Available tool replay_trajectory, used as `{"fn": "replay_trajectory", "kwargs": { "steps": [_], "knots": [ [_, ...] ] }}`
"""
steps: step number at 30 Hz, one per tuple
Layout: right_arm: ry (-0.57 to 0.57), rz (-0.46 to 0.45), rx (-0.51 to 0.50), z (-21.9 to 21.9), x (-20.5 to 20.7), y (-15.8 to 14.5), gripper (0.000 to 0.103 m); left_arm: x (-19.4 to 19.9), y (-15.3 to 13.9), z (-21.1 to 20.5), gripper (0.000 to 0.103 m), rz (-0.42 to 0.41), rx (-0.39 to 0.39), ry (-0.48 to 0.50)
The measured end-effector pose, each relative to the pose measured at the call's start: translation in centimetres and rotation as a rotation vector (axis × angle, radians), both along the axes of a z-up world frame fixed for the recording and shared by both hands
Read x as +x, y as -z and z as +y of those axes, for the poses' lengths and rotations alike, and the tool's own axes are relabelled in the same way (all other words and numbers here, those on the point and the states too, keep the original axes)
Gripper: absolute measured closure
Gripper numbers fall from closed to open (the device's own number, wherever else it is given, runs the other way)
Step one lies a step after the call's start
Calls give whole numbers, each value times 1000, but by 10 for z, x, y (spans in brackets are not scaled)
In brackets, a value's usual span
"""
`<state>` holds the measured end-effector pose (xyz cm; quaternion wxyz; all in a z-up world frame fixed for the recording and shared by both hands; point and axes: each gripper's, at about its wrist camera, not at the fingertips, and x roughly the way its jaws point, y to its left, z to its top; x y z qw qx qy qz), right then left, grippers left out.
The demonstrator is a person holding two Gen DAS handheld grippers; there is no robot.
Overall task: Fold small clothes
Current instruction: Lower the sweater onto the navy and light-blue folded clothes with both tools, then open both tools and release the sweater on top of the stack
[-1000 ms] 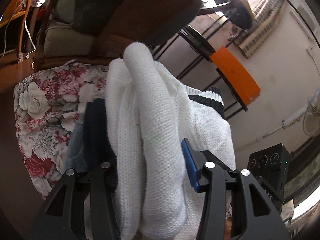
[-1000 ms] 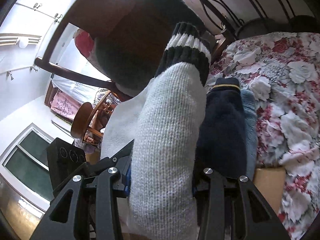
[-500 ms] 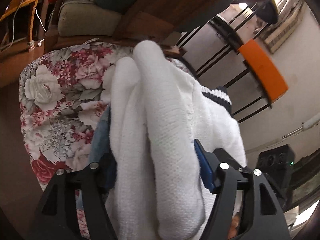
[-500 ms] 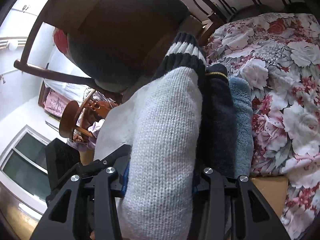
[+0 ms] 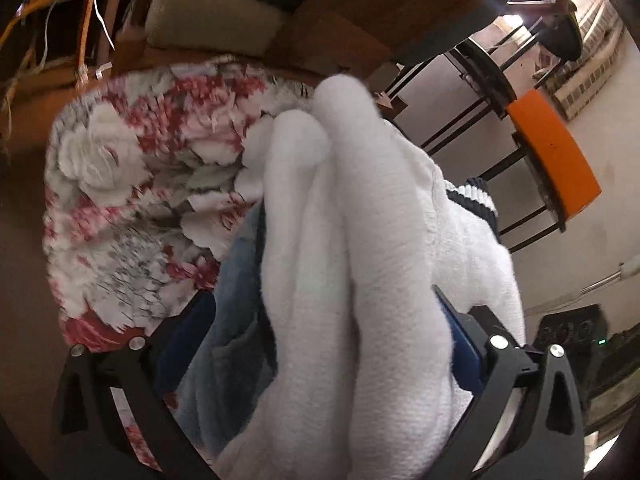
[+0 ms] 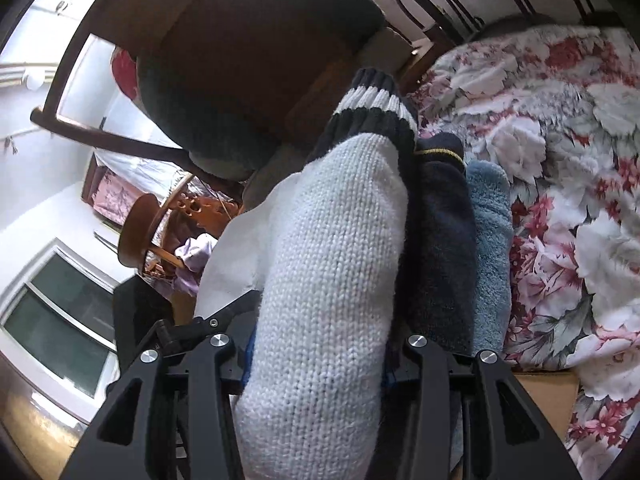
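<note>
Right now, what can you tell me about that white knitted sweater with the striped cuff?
The white sweater is a chunky knit, folded into thick rolls, with a ribbed navy cuff crossed by a white band. It lies on a navy garment and a fluffy blue one, over the floral bedspread. The right gripper is closed on one end. At the other end, the left gripper is opening, the sweater lying between its jaws.

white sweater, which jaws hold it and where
Right gripper clamps the white sweater at its folded sleeve end. Left gripper jaws are opening around the folds, letting go.
</note>
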<state>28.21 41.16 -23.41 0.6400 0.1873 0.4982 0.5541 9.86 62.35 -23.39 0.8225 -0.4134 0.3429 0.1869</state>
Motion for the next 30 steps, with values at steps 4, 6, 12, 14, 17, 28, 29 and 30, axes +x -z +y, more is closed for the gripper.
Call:
{"fn": "replay_trajectory", "kwargs": {
  "steps": [4, 6, 12, 14, 17, 28, 29, 30],
  "knots": [
    [8, 28, 20, -3, 5, 12, 59, 6, 4, -4, 4, -6, 21, 8],
    [10, 36, 34, -3, 6, 17, 59, 7, 5, -4, 4, -7, 28, 5],
    [3, 34, 34, 4, 5, 12, 58, 1, 6, 4, 4, -25, -44, -26],
    [1, 41, 43, 1, 4, 5, 54, 0, -1, 2, 4, -20, -57, -28],
    [-14, 72, 40, -4, 6, -4, 45, -2, -10, -3, 4, -11, -72, -21],
    [138, -119, -102, -67, 7, -52, 30, -30, -67, -21, 5, 46, 86, -85],
    [128, -150, -127, -67, 1, -52, 30, -30, -68, -24, 5, 70, 110, -80],
    [115, -168, -146, -65, -5, -51, 30, -28, -66, -26, 4, 88, 121, -69]
  ]
}}
